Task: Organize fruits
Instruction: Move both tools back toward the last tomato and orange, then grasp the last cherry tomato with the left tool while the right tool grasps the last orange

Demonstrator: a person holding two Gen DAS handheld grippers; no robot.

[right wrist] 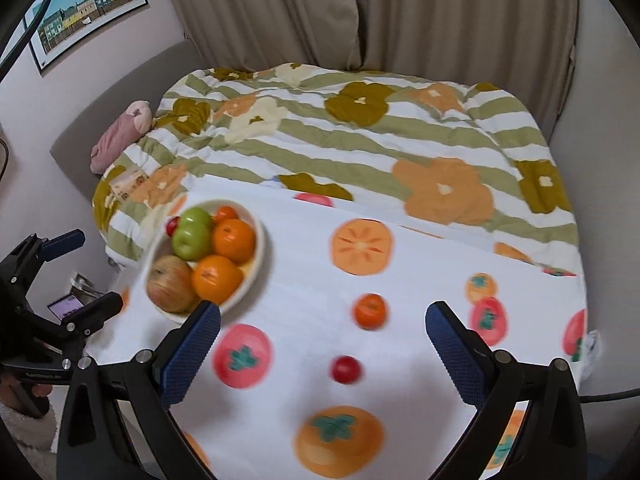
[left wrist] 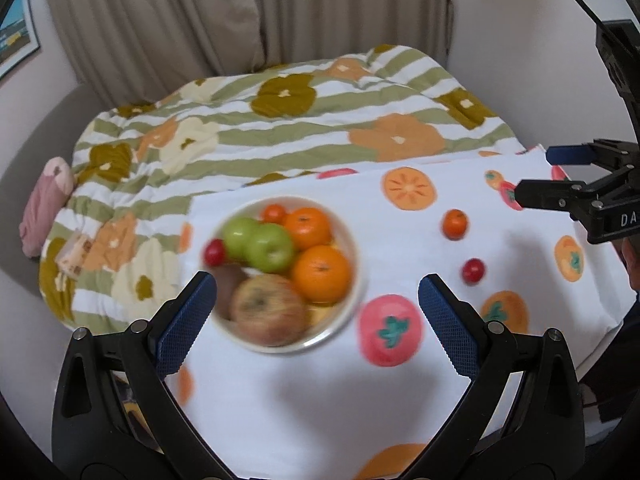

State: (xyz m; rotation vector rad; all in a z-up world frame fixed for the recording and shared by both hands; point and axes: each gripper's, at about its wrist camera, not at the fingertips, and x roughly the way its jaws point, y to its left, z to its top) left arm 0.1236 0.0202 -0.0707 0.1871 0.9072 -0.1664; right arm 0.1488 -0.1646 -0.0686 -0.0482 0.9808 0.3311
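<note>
A white bowl (left wrist: 352,240) on the fruit-print cloth holds two green apples (left wrist: 269,248), two oranges (left wrist: 321,274), a reddish apple (left wrist: 268,309), a small tangerine and a small red fruit. The bowl also shows in the right wrist view (right wrist: 262,240). A loose small tangerine (left wrist: 455,223) (right wrist: 371,311) and a small red fruit (left wrist: 473,270) (right wrist: 346,369) lie on the cloth to the bowl's right. My left gripper (left wrist: 316,304) is open and empty, just in front of the bowl. My right gripper (right wrist: 322,336) is open and empty, above the two loose fruits.
The white cloth (right wrist: 304,280) covers the near part of a bed with a green-striped flowered quilt (right wrist: 360,140). A pink bundle (right wrist: 120,140) lies at the bed's far left. Curtains (right wrist: 440,12) hang behind. A framed picture (right wrist: 88,4) hangs on the left wall.
</note>
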